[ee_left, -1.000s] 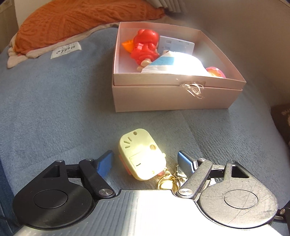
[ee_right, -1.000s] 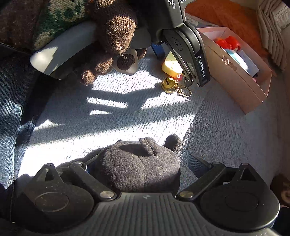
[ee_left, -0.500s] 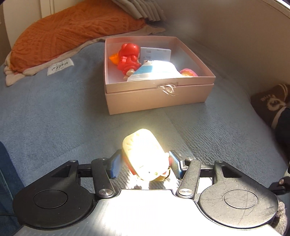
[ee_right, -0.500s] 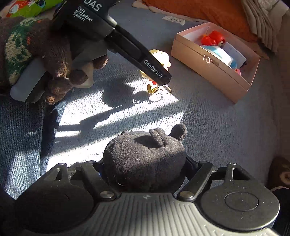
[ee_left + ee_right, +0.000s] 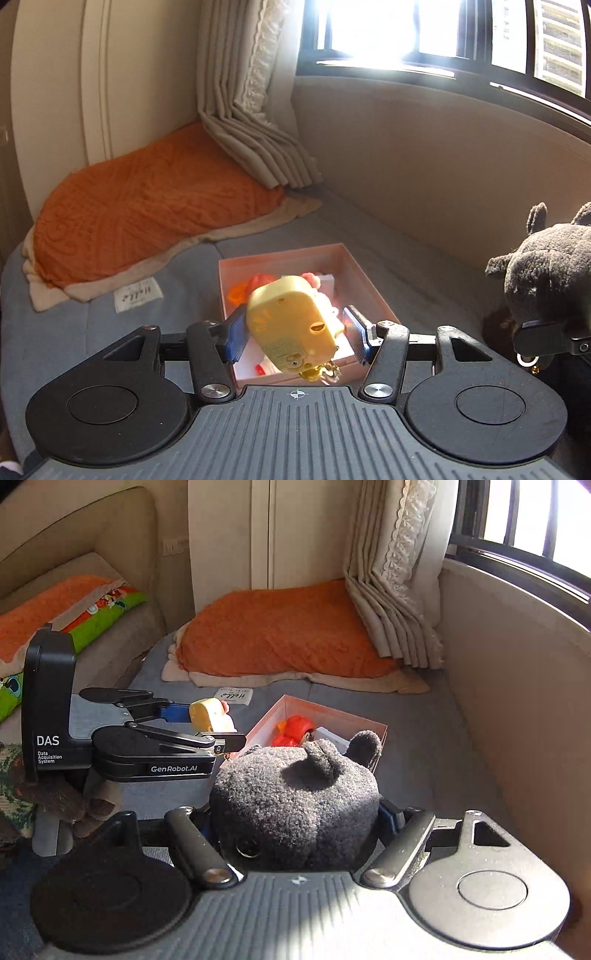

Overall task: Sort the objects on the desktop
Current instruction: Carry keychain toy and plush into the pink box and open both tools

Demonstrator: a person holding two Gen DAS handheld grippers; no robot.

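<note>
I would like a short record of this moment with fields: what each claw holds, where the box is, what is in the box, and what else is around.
left claw: shut on the yellow keychain toy, lifted above the box
right claw: shut on the grey plush toy, held in the air
pink box: open, on the blue-grey cushion, in front of both claws
box contents: red figure, a white card, other small items partly hidden
surroundings: orange blanket, curtain, window
</note>
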